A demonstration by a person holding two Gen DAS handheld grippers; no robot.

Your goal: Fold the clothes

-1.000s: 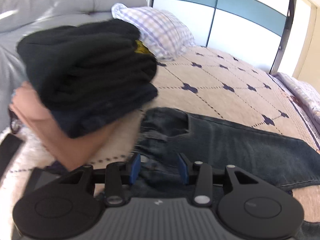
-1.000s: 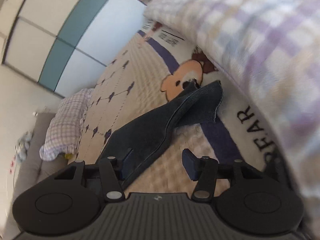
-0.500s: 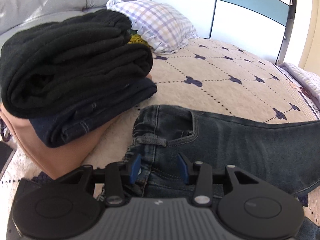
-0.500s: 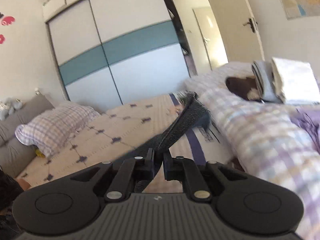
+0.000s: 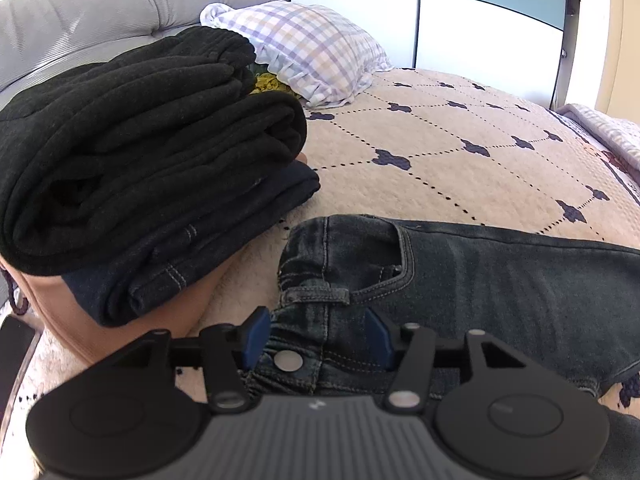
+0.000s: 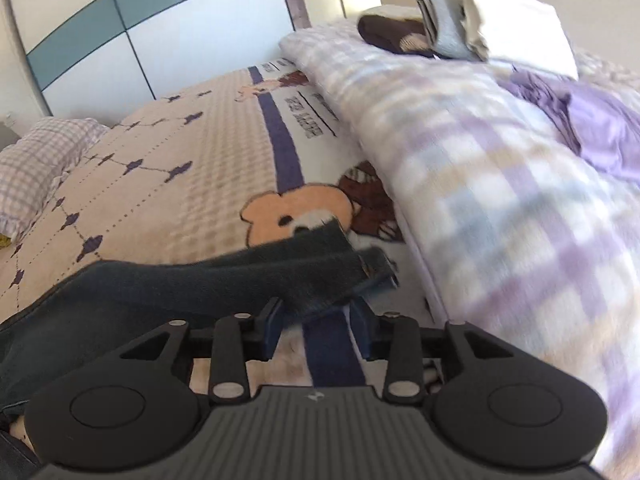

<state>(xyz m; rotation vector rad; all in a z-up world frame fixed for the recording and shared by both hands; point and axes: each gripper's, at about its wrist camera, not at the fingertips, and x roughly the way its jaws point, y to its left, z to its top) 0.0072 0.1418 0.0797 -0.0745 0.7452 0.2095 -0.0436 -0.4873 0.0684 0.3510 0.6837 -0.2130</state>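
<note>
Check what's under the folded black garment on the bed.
Under the folded black garment lies a folded pair of dark jeans, and below that a pink item showing at the front edge. How far either extends beneath is covered, as is the bedspread under the stack.

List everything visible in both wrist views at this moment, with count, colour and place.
Dark blue denim jeans: one, spread across the bedspread, waistband between the left gripper's fingers, leg ends by the right gripper.
Stack of folded clothes: one, black on top, dark denim and pink below, left of the jeans.
Checked pillow: one, purple-white, behind the stack.
Cream quilted bedspread: one, navy motifs, bear print.
Checked duvet: one, purple-white, right side.
Folded items: a few, brown, grey, white, atop the duvet.
Sliding wardrobe: one, white and teal, background.
Left gripper: black, blue pads, jaws just opened.
Right gripper: black, jaws just opened, apart under the jeans' leg.
</note>
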